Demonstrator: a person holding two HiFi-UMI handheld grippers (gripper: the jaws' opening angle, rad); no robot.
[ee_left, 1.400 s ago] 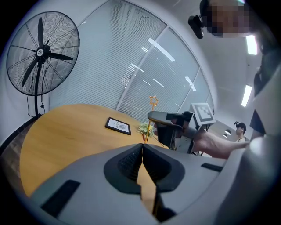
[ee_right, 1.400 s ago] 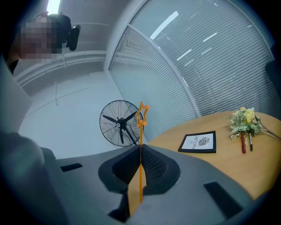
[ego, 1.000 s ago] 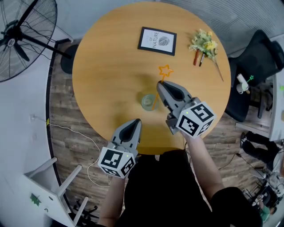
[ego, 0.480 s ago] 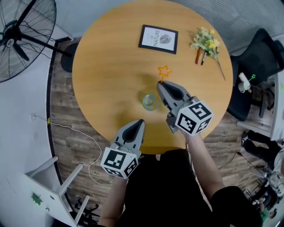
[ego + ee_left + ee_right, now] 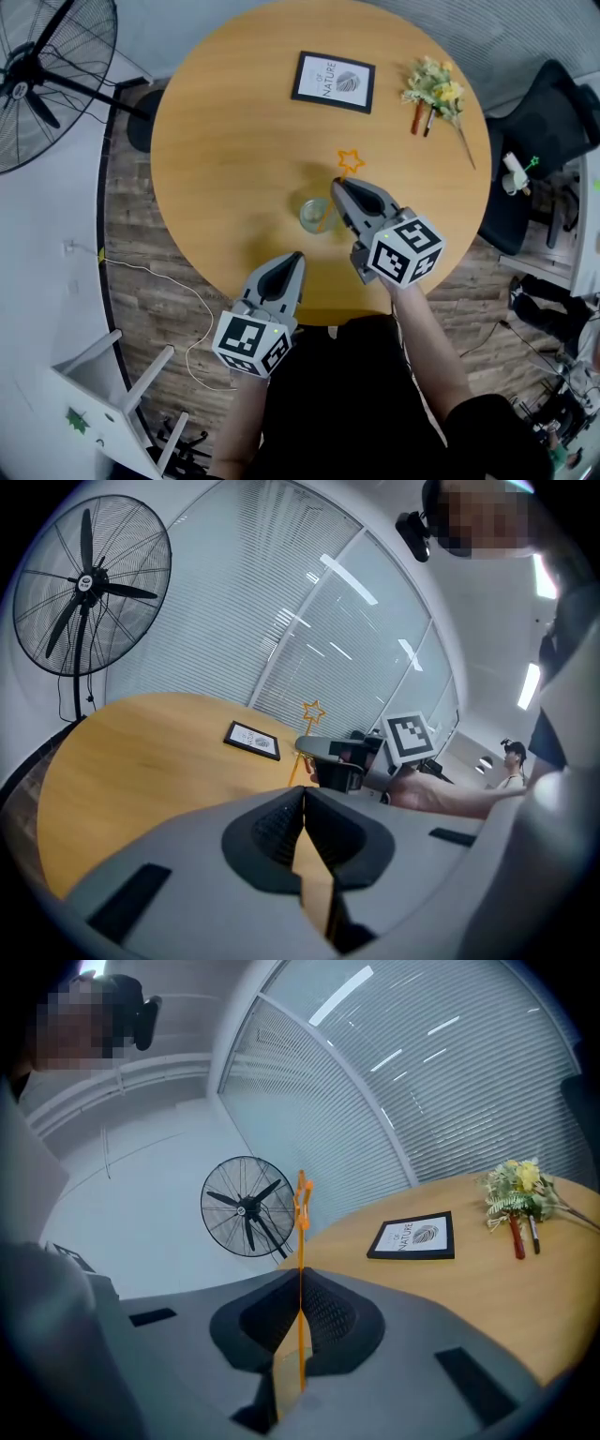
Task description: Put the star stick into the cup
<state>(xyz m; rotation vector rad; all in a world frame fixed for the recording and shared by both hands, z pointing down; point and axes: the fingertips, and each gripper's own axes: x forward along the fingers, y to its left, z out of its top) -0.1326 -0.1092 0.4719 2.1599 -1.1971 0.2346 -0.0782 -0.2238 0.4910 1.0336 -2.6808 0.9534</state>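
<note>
The right gripper (image 5: 340,186) has the star stick (image 5: 301,1241) pinched between its fingers (image 5: 330,1314), which close on the thin orange shaft some way below the star. The stick stands nearly upright, star on top. In the head view its lower end reaches down to the clear cup (image 5: 314,215), which sits near the middle of the round tabletop (image 5: 225,141), just beside the gripper. A streak of orange shows at the cup's rim, but whether the tip is already inside I cannot tell.

The left gripper (image 5: 293,259) hovers over the near edge of the tabletop, its fingers (image 5: 270,829) pressed together with nothing between them.

The stick looks very light, thin and fairly stiff, with a smooth shaft. A pinch on so narrow a rod probably lets it swivel, and the star makes it a little top-heavy. A hold on the middle of the shaft, as here, leaves enough free length below to go into the cup. The cup itself looks light and could slide or tip if the stick pushes on its wall, so the descent should be straight and gentle.

1 picture frame (image 5: 333,82) and a bunch of flowers (image 5: 433,92) lie well apart at the far side
</note>
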